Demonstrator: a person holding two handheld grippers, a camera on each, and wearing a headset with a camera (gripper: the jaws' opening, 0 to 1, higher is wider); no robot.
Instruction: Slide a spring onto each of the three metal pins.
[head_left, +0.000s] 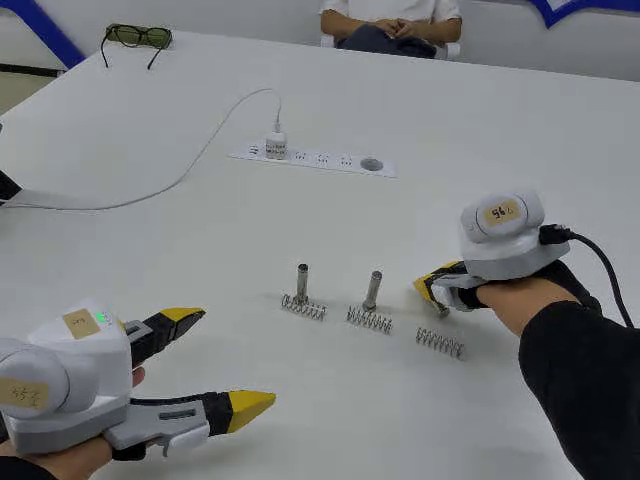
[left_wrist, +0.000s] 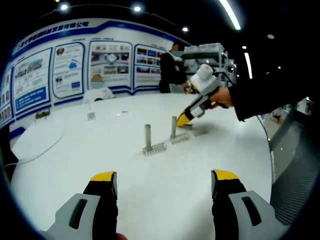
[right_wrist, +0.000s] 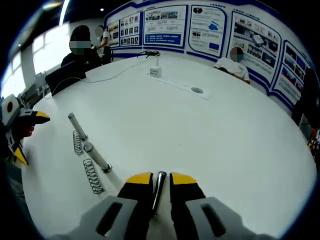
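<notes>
Clamping a metal pin (right_wrist: 159, 185) between narrowed jaws, the right gripper (head_left: 433, 291) sits right of centre in the head view. Two upright pins (head_left: 301, 282) stand mid-frame, a spring (head_left: 303, 306) lying at each base and a third spring (head_left: 440, 342) lower right. Lower left, the left gripper (head_left: 225, 358) gapes wide, empty.

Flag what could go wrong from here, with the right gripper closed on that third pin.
1. The right gripper pinches the slim silver metal pin between its yellow-tipped jaws; it could slip or topple on release.
2. The loose coiled wire spring lies on its side on the smooth white table; a nudge may roll it.
3. The two upright steel pins stand free and close together; the open left gripper could knock one over.
</notes>
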